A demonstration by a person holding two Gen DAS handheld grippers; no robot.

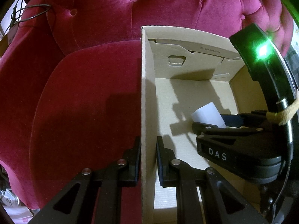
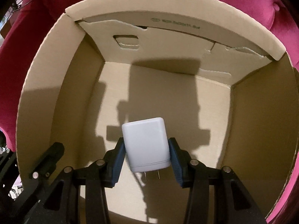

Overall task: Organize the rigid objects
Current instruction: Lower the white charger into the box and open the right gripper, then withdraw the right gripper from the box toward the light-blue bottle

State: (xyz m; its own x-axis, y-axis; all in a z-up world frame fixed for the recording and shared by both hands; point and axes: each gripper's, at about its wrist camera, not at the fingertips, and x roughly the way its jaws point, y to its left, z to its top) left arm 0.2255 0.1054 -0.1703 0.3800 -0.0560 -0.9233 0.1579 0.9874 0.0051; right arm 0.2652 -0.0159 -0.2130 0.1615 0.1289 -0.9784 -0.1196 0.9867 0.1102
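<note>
An open cardboard box [image 1: 147, 93] stands on a crimson velvet armchair [image 1: 84, 97]. My left gripper [image 1: 148, 160] is shut on the box's left wall, one finger outside and one inside. A white plug-in charger [image 2: 146, 145] with two metal prongs is clamped between the blue pads [image 2: 117, 160] of my right gripper [image 2: 146, 158], which hangs inside the box above its floor [image 2: 168, 97]. In the left wrist view the charger [image 1: 207, 114] and the right gripper [image 1: 214, 125] show low in the box at right.
The box's inner flap [image 2: 168, 43] with a punched slot lines the far wall. The chair's tufted backrest [image 1: 149, 9] rises behind the box. A thin wire loop [image 1: 31, 13] hangs at the far left.
</note>
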